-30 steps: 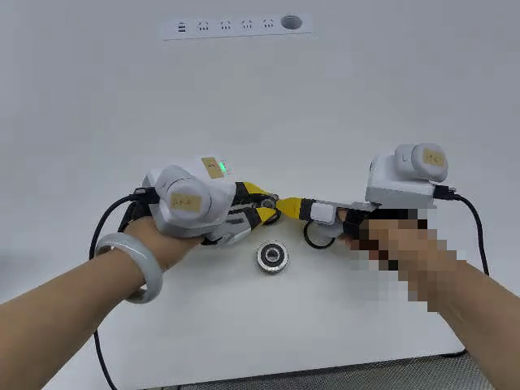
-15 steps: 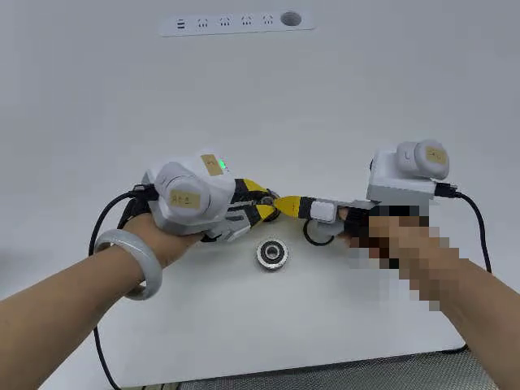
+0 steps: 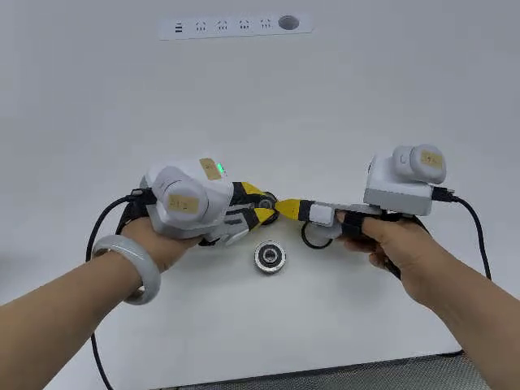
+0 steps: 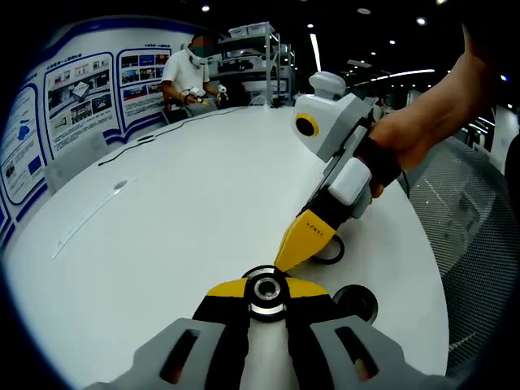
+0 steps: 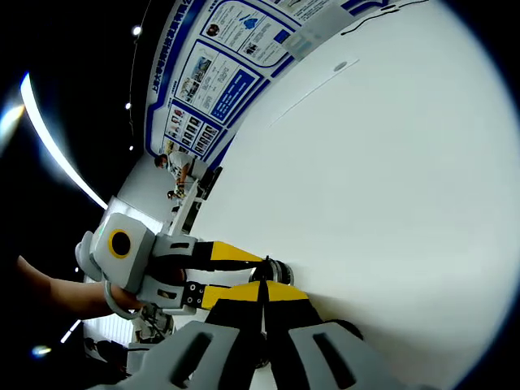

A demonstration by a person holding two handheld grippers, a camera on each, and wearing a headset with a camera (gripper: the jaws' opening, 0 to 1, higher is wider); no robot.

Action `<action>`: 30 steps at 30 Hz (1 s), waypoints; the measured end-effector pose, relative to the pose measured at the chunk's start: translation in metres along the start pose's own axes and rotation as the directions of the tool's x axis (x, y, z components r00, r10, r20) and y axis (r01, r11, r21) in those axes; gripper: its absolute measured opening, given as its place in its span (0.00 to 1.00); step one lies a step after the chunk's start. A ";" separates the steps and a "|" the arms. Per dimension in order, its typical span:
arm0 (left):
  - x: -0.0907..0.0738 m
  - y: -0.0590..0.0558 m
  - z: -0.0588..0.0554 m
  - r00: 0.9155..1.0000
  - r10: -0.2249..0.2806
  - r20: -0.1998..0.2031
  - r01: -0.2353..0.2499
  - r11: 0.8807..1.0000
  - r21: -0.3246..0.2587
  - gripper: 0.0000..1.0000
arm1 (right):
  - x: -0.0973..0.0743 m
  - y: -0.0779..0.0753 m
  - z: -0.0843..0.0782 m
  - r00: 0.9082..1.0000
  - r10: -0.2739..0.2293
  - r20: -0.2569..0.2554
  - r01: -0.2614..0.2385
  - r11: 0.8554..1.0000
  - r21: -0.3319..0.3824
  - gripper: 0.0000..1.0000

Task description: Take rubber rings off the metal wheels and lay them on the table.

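The left gripper [image 3: 264, 205] is clamped on a metal wheel [image 4: 266, 290], holding it just above the white table [image 3: 244, 325]; its yellow jaws press on either side of the wheel. The right gripper [image 3: 286, 208] comes in from the opposite side with its jaws squeezed together, their yellow tip touching the held wheel's rim. Whether it pinches a rubber ring there I cannot tell. A loose black ring [image 3: 307, 241] lies on the table under the right gripper. A second wheel [image 3: 270, 257] rests flat on the table nearer the person, just beside that ring. The left wrist wears a pale bracelet [image 3: 126, 260].
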State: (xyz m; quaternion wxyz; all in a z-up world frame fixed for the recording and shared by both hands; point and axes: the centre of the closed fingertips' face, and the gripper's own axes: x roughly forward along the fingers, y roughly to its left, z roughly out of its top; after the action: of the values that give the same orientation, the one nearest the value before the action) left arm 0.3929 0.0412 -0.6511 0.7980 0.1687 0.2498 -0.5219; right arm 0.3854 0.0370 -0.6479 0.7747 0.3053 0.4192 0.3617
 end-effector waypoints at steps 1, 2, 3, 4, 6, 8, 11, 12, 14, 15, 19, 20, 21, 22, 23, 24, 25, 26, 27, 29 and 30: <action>0.000 0.000 0.000 1.000 0.002 0.001 -0.002 1.000 0.003 0.19 | 0.000 -0.001 0.000 1.000 -0.002 -0.002 0.002 1.000 -0.002 0.02; -0.001 0.000 0.000 1.000 0.001 0.001 -0.001 1.000 0.007 0.20 | -0.001 -0.001 0.000 1.000 -0.003 0.001 0.003 1.000 -0.002 0.02; -0.002 -0.001 0.001 1.000 -0.003 0.005 0.002 1.000 0.008 0.20 | -0.001 -0.001 0.000 1.000 -0.003 0.001 0.003 1.000 -0.001 0.02; -0.003 0.000 0.000 1.000 -0.002 0.000 0.002 1.000 0.011 0.20 | -0.001 -0.001 0.001 1.000 -0.002 0.002 0.002 1.000 -0.001 0.02; -0.005 0.000 -0.001 1.000 0.005 0.001 -0.005 1.000 0.023 0.22 | -0.001 0.000 0.001 1.000 0.001 0.002 -0.001 1.000 -0.002 0.02; -0.007 0.002 -0.003 1.000 0.013 0.000 -0.013 1.000 0.024 0.24 | -0.001 0.000 0.002 1.000 0.004 0.002 -0.004 1.000 -0.001 0.02; -0.012 0.003 -0.004 1.000 0.014 0.005 -0.014 1.000 0.019 0.26 | 0.000 0.002 0.003 1.000 0.010 0.004 -0.010 1.000 -0.003 0.02; -0.013 0.004 -0.006 1.000 0.017 0.001 -0.017 1.000 0.016 0.27 | 0.000 0.003 0.003 1.000 0.014 0.004 -0.014 1.000 -0.003 0.02; -0.017 0.005 -0.009 1.000 0.021 0.002 -0.021 1.000 0.015 0.28 | 0.001 0.005 0.003 1.000 0.018 0.005 -0.018 1.000 -0.004 0.02; -0.018 0.006 -0.010 1.000 0.024 0.004 -0.024 1.000 0.014 0.30 | 0.001 0.006 0.003 1.000 0.020 0.006 -0.020 1.000 -0.004 0.02; -0.026 0.009 -0.016 0.999 0.035 0.001 -0.035 0.999 -0.002 0.32 | 0.001 0.010 0.004 0.999 0.033 0.012 -0.033 0.999 -0.003 0.02; -0.028 0.010 -0.017 0.999 0.035 0.003 -0.035 0.999 -0.007 0.32 | 0.001 0.011 0.005 0.999 0.034 0.014 -0.034 0.999 -0.003 0.02; -0.029 0.010 -0.017 0.999 0.038 0.006 -0.038 0.999 -0.006 0.32 | 0.001 0.012 0.005 0.999 0.037 0.014 -0.037 0.999 -0.003 0.02; -0.031 0.010 -0.018 0.999 0.040 0.007 -0.040 0.999 -0.009 0.33 | 0.001 0.013 0.005 0.999 0.039 0.013 -0.039 0.999 -0.005 0.02; -0.033 0.010 -0.019 0.999 0.041 0.006 -0.040 0.999 -0.013 0.33 | 0.001 0.013 0.005 0.999 0.038 0.013 -0.038 0.999 -0.006 0.02; -0.035 0.009 -0.018 0.999 0.043 0.011 -0.043 0.999 -0.015 0.33 | 0.001 0.013 0.005 0.999 0.039 0.015 -0.039 0.999 -0.004 0.02; -0.037 0.009 -0.018 0.999 0.045 0.011 -0.045 0.999 -0.016 0.34 | 0.000 0.013 0.005 0.999 0.041 0.016 -0.041 0.999 -0.001 0.02; -0.038 0.009 -0.019 0.999 0.046 0.015 -0.045 0.999 -0.017 0.35 | 0.000 0.013 0.005 0.999 0.041 0.016 -0.041 0.999 -0.001 0.02; -0.040 0.010 -0.019 0.999 0.049 0.018 -0.049 0.999 -0.020 0.36 | -0.001 0.013 0.005 0.999 0.041 0.017 -0.041 0.999 -0.002 0.02; -0.043 0.009 -0.019 0.998 0.053 0.028 -0.052 0.998 -0.026 0.39 | -0.003 0.015 0.005 0.999 0.047 0.020 -0.047 0.999 0.001 0.02; -0.043 0.008 -0.018 0.998 0.052 0.032 -0.051 0.998 -0.028 0.41 | -0.004 0.015 0.005 0.999 0.048 0.021 -0.048 0.999 0.001 0.02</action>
State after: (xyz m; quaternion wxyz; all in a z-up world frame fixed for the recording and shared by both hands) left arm 0.3820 0.0864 -0.6407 0.8174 0.1558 0.2395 -0.5002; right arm 0.3837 0.0412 -0.6316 0.7701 0.3195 0.4039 0.3765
